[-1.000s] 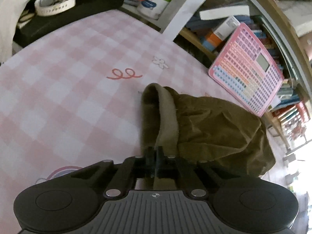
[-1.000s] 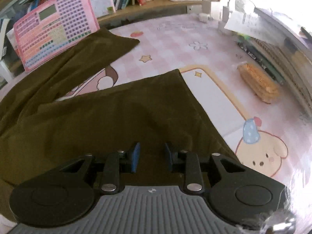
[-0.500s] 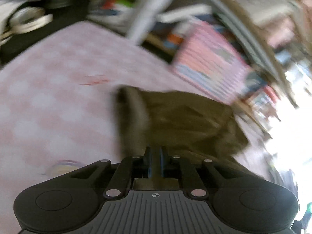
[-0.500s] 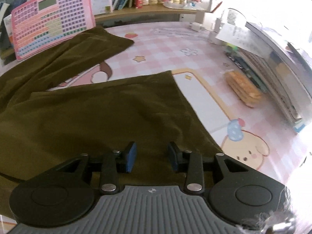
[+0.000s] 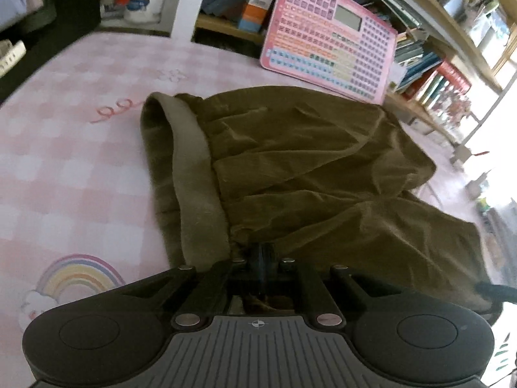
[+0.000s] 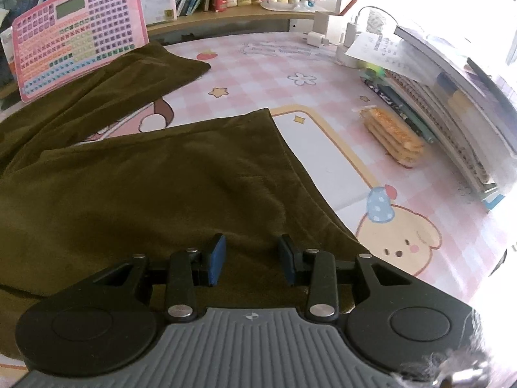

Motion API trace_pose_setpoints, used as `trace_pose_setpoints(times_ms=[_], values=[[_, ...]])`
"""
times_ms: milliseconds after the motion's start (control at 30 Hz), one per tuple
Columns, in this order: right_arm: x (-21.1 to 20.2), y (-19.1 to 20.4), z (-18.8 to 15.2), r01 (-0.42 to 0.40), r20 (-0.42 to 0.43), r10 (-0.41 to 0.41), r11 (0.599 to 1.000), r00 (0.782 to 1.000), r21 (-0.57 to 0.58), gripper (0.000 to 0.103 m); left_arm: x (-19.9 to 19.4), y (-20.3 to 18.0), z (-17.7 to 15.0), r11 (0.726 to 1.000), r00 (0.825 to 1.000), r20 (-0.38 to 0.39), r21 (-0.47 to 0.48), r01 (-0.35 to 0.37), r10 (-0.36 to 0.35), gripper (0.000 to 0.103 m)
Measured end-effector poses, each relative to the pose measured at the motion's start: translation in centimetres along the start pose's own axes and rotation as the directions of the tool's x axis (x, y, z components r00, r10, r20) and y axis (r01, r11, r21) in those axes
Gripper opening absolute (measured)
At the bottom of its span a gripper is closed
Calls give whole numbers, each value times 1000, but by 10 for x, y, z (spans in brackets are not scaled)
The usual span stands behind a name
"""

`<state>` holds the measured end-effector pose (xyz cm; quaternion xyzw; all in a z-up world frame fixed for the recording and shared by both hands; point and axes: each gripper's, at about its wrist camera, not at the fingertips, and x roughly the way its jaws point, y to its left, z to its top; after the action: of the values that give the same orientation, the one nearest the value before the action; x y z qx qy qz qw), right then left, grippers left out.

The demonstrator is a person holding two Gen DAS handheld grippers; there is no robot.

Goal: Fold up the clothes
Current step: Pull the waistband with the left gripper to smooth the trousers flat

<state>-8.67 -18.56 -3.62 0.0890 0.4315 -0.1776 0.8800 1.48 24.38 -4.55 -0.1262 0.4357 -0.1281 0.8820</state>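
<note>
Olive-green trousers (image 5: 307, 168) lie on a pink checked table mat (image 5: 64, 161). Their grey-lined waistband (image 5: 194, 174) runs away from me on the left of the left wrist view. My left gripper (image 5: 261, 258) is shut on the near end of the waistband. In the right wrist view the two trouser legs (image 6: 145, 187) spread out flat, one near and one further back. My right gripper (image 6: 252, 255) is open, with its blue pads (image 6: 219, 258) over the near leg and nothing between them.
A pink keyboard toy (image 6: 77, 32) leans on the bookshelf behind the far leg and also shows in the left wrist view (image 5: 329, 48). A pack of crackers (image 6: 391, 135), pens and stacked books (image 6: 458, 110) lie at the right. A white tub (image 5: 145, 0) stands at the back left.
The left gripper has swung right while holding the waistband, so more of the trousers is in view. The right gripper has opened a little wider and drawn back slightly over the near leg.
</note>
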Motion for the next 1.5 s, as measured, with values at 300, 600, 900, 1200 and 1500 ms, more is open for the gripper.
trace_pose_setpoints(times_ms=[300,600,900,1200,1500], values=[[5,26,8,-64,19,66,994,998,-83,34,-11,25,1,995,999,14,-92,-44,46,5],[10,22,13,-124,30,129,984,991,-131,36,-21,7,-5,980,988,68,-152,-126,137,5],[-20,-11,16,-209,82,213,977,974,-45,36,-50,-72,-16,988,975,188,-125,-96,118,6],[-48,-35,7,-264,103,269,963,958,-56,41,-55,-150,-44,981,967,169,-41,-188,192,41],[-65,-55,-22,-255,105,274,953,956,-163,58,-54,-214,-99,965,964,122,87,-246,235,56]])
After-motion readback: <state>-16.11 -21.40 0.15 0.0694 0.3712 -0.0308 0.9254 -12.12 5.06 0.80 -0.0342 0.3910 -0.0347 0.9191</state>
